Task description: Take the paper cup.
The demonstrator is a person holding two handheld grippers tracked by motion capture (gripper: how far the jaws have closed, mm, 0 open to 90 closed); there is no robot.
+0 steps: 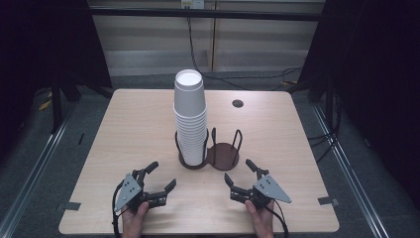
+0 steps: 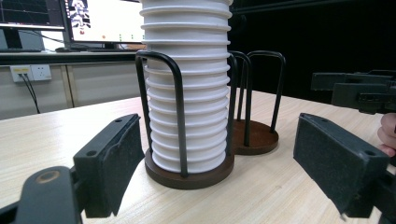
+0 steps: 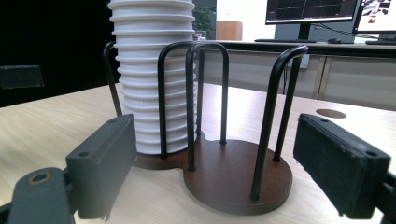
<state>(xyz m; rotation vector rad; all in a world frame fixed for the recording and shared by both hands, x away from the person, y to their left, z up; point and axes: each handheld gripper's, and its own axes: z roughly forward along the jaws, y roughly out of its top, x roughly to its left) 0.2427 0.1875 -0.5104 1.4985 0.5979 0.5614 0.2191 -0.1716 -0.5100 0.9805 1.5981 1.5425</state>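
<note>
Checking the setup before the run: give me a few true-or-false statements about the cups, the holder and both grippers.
1. The stack of white cups stands in the left ring of the holder. True.
2. The holder's right ring holds cups too. False: it has none.
3. The left gripper grips a cup. False: open, holding nothing.
4. The right gripper is open, short of the holder. True.
5. The stack lies on its side. False: it stands upright.
</note>
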